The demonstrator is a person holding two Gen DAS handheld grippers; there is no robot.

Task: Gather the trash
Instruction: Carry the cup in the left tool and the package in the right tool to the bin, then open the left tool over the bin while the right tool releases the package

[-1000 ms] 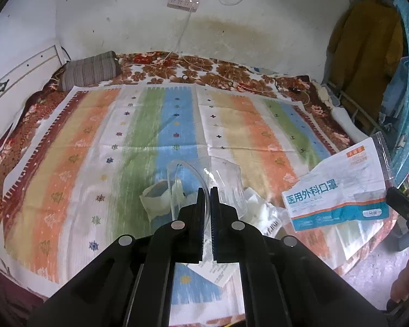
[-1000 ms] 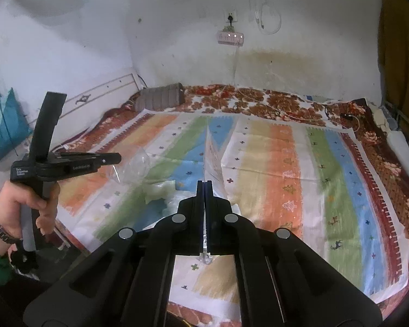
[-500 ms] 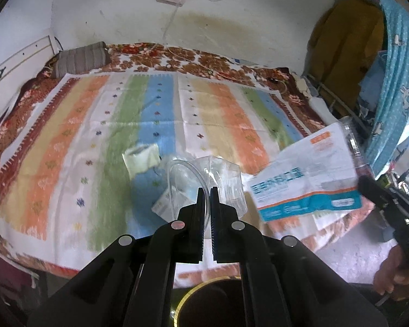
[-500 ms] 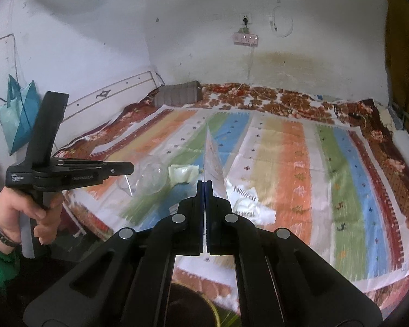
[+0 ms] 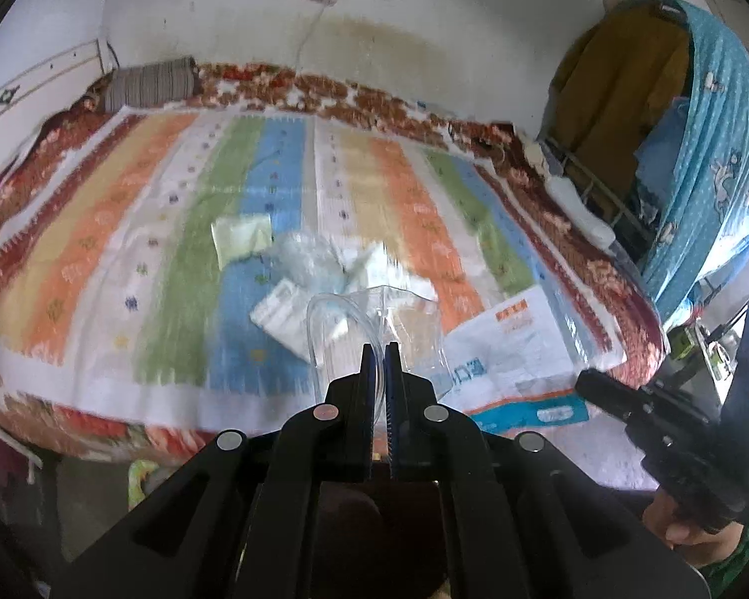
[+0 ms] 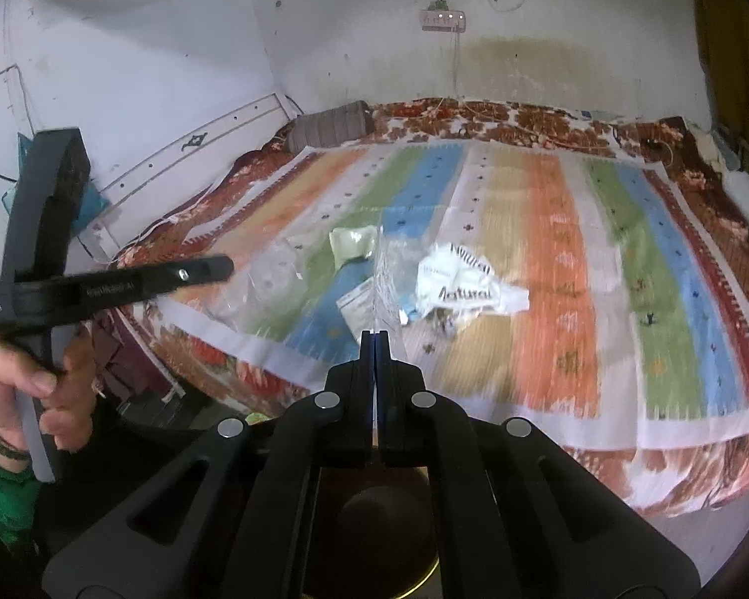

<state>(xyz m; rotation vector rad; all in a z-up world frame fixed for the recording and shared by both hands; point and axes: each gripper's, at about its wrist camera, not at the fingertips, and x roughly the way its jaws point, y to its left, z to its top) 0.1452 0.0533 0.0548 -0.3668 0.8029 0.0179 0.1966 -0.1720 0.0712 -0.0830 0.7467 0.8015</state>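
My left gripper (image 5: 379, 347) is shut on a clear plastic tray (image 5: 354, 319) held over the near edge of the bed. It also shows in the right wrist view as the left gripper (image 6: 227, 264) with the clear tray (image 6: 269, 279) at its tip. My right gripper (image 6: 376, 333) is shut on a flat white-and-blue mask packet (image 6: 380, 274), seen edge-on. From the left wrist view the right gripper (image 5: 581, 379) holds that packet (image 5: 514, 349) broadside. On the striped blanket (image 6: 549, 229) lie a pale green sachet (image 6: 352, 244), a crumpled white bag (image 6: 464, 284) and a small white wrapper (image 6: 357, 307).
A striped pillow (image 6: 332, 125) lies at the head of the bed by the white wall, and a power strip (image 6: 442, 20) hangs above. Clothes and a blue cloth (image 5: 714, 125) hang at the right. A dark round bin with a yellowish rim (image 6: 424, 576) sits below my fingers, mostly hidden.
Both grippers have drawn back from the bed past its near edge, each still carrying its item. The loose trash on the blanket now lies farther ahead, and a bin has come into view below.
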